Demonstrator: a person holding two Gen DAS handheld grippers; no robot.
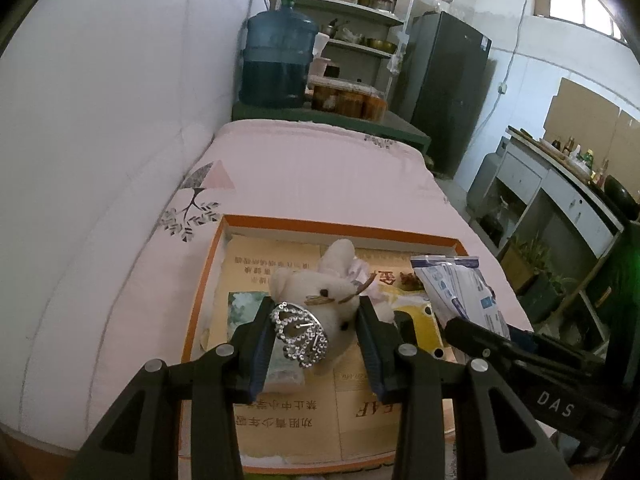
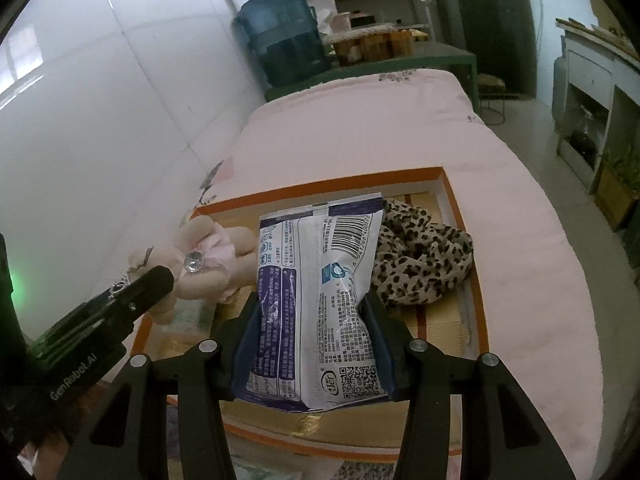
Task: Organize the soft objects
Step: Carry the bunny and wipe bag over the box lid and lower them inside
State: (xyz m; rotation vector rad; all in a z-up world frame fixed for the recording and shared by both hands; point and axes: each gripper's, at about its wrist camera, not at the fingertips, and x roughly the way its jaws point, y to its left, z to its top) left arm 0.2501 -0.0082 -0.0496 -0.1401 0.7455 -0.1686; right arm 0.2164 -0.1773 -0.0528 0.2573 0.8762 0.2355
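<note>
A cream plush bunny with a sparkly silver ornament sits between the pads of my left gripper, which is shut on it above an orange-rimmed cardboard box. My right gripper is shut on a white and purple plastic packet, held over the same box. A leopard-print cloth lies in the box's right part. The bunny and the left gripper's finger show at the left of the right wrist view. The packet shows at the right of the left wrist view.
The box rests on a bed with a pink sheet against a white wall. Beyond the bed stand a blue water jug, a shelf unit and a dark fridge. A grey cabinet stands at the right.
</note>
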